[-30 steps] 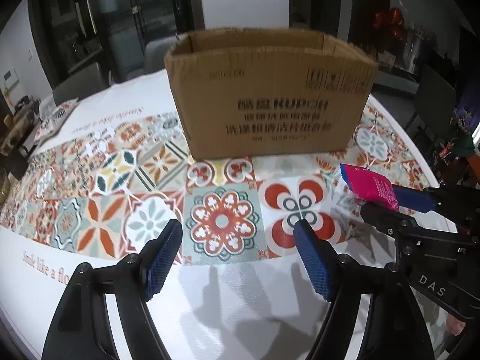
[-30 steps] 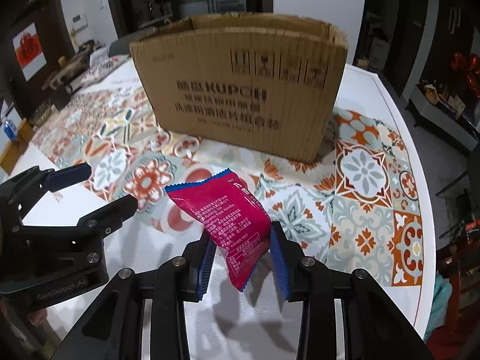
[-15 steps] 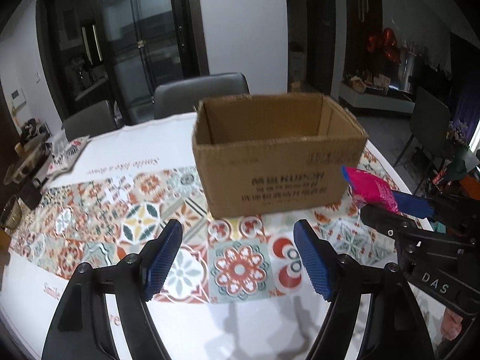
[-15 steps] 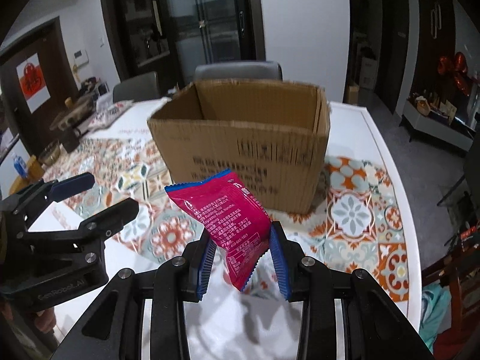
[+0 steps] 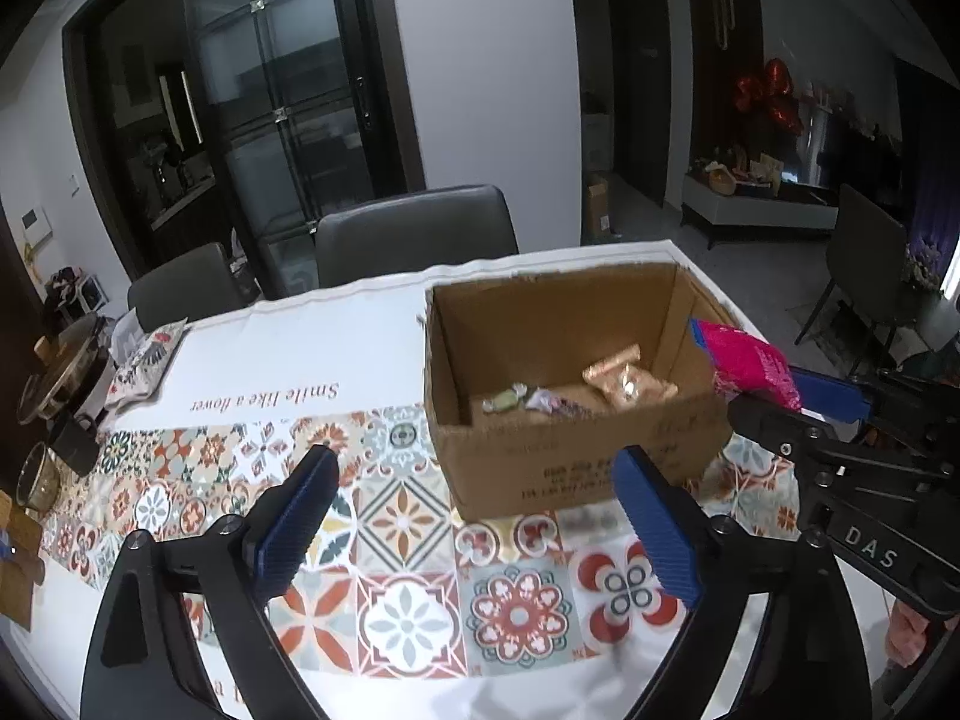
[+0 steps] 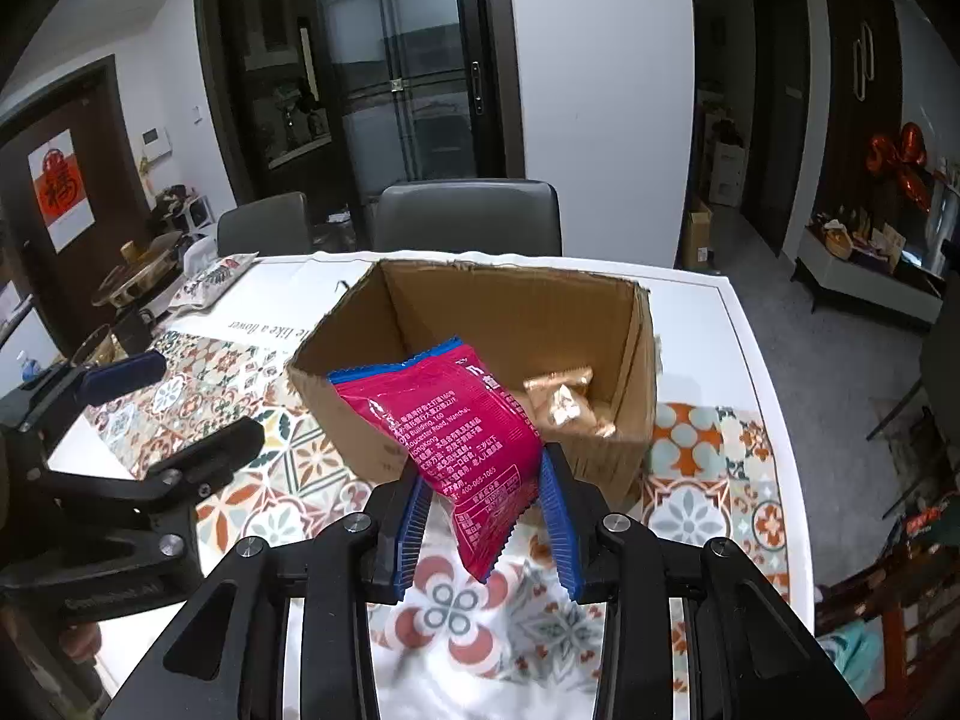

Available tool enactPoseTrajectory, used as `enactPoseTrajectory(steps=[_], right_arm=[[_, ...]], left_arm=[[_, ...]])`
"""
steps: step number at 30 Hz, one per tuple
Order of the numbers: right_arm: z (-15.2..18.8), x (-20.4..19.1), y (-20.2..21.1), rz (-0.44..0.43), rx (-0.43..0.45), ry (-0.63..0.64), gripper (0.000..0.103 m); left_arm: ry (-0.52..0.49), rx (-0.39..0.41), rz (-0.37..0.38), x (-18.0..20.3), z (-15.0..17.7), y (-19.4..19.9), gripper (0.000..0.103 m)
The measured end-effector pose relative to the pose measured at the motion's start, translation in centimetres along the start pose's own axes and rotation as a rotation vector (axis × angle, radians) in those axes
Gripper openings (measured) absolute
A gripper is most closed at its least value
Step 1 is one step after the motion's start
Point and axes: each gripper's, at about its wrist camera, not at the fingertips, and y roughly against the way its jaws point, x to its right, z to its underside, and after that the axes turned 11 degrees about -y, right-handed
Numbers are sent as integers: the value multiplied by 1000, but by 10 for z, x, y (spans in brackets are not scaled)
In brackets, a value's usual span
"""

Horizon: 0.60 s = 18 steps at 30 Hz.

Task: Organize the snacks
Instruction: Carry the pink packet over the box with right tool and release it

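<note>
My right gripper (image 6: 486, 501) is shut on a pink snack packet (image 6: 444, 426) and holds it up in front of the near wall of an open cardboard box (image 6: 354, 420). The packet also shows at the right of the left wrist view (image 5: 747, 363), beside the box (image 5: 576, 456). Inside the box lie gold-wrapped snacks (image 5: 624, 381) and small wrapped sweets (image 5: 522, 399). My left gripper (image 5: 474, 528) is open and empty above the tiled tablecloth, to the left of the box front.
The table (image 5: 288, 354) has a patterned cloth and a white border. Pots, a mug and a cloth pouch (image 5: 141, 360) sit at its far left. Grey chairs (image 5: 414, 234) stand behind the table. The table's right edge (image 6: 762, 396) drops to the floor.
Both grippers have risen, so the box's inside and its snacks now show. The right gripper still holds the pink packet, now higher than before against the box's near wall.
</note>
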Motion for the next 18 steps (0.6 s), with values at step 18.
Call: enactPoseTrajectory(steps=[18], right_arm=[[-60, 8, -58, 44, -76, -22, 38]], left_arm=[[-45, -63, -51, -20, -43, -47, 97]])
